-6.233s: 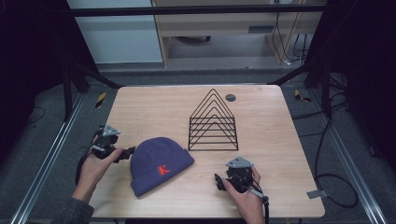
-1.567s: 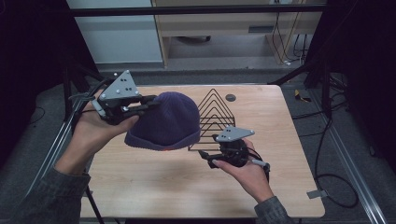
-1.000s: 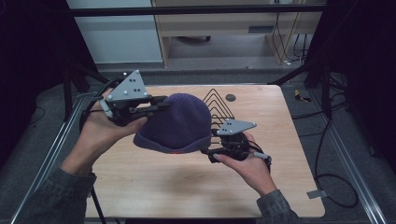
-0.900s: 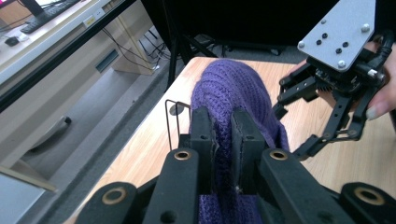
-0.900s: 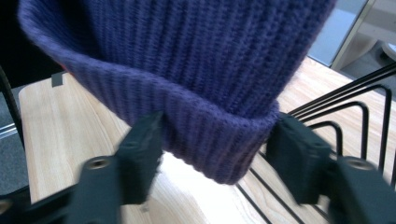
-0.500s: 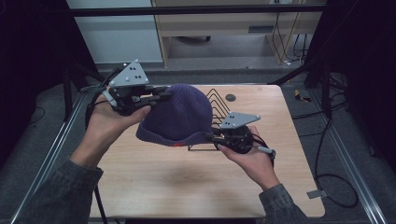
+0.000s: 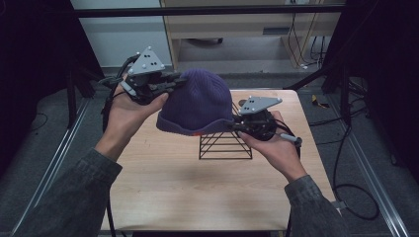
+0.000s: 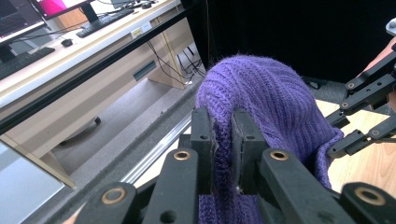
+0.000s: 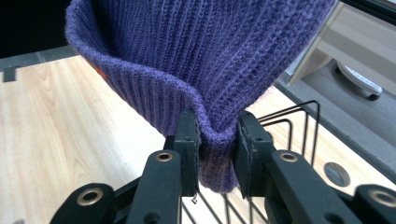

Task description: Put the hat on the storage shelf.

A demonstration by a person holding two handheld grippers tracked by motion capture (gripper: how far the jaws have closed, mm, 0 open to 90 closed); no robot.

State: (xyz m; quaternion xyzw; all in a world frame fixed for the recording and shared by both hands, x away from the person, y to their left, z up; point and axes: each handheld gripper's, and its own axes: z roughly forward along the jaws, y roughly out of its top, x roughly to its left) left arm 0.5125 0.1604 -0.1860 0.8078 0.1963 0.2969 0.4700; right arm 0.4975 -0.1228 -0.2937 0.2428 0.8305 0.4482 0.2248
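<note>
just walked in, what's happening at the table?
A person holds a purple knit beanie in the air with both grippers. The left gripper is clamped on its crown side, the right gripper on a fold of its brim. The hat hangs just above the black wire rack on the wooden table, not yet on it.

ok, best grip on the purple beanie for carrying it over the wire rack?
Probably the folded brim, pinched at opposite sides. The beanie is soft knit, and its doubled cuff gives the jaws the thickest edge. The right claw already pinches the brim from the right; the left claw grips knit from the left. Held so, it hangs opening-down above the wire rack.
</note>
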